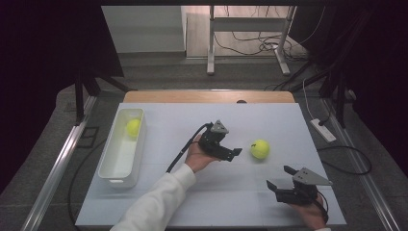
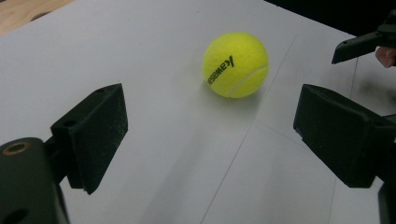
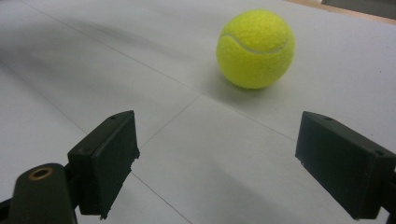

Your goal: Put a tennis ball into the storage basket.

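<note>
Bare mat (image 1: 231, 187) between tools; white bin (image 1: 109, 169) flanks left edge.

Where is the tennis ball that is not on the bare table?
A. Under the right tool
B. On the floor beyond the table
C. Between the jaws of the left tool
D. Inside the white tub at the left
D: the high view shows a second tennis ball lying inside the white tub at the table's left side.

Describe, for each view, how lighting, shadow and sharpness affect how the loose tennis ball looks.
High view: dark edges, tennis ball small and slightly soft. Left gripper view: ball sharp, its black print readable, faint shadow beneath. Right gripper view: ball evenly lit, soft shadow on the table.
</note>
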The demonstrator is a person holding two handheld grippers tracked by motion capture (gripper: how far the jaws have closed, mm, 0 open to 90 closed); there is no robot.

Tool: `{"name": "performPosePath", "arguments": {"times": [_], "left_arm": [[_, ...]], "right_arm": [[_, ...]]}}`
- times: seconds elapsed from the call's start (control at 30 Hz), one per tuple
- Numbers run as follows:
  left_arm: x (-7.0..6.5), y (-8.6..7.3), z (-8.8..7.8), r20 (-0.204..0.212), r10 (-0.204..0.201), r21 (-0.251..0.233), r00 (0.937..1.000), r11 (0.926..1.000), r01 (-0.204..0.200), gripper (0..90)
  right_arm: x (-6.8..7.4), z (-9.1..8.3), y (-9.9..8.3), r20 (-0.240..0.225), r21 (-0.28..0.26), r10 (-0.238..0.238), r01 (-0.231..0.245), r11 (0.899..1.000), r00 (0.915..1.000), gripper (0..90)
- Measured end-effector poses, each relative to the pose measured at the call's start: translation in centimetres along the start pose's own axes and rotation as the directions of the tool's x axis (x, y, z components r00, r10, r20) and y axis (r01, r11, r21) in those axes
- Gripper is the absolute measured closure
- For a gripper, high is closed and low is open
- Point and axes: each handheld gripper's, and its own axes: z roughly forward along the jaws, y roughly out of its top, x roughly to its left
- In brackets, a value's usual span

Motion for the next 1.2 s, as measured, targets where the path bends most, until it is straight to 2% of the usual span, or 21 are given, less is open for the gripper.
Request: {"name": "performPosePath", "arguments": {"times": [0.5,0.57,0.67,1.2], "left_arm": [[0.0,0.3,1.4,0.013,-0.014,0.001,0.9998,0.9999,0.014,10.8],[-0.1,0.3,1.5,0.025,-0.02,-0.002,0.9995,0.9998,0.02,10.8],[-0.3,0.3,1.8,0.023,-0.008,0.007,0.9997,0.9999,0.008,10.8],[-0.8,0.9,3.4,0.04,-0.003,0.023,0.9992,0.9997,0.002,11.0]], "right_arm": [[0.0,0.0,0.0,-0.003,-0.004,0.0,0.0,1.0,1.0,12.7],[0.0,0.0,0.0,-0.003,-0.004,0.0,0.0,1.0,1.0,12.7],[0.0,0.0,0.0,-0.004,-0.006,0.001,-0.001,1.0,1.0,12.7],[0.1,-0.1,0.1,-0.005,-0.01,0.003,-0.003,1.0,1.0,12.7]]}}
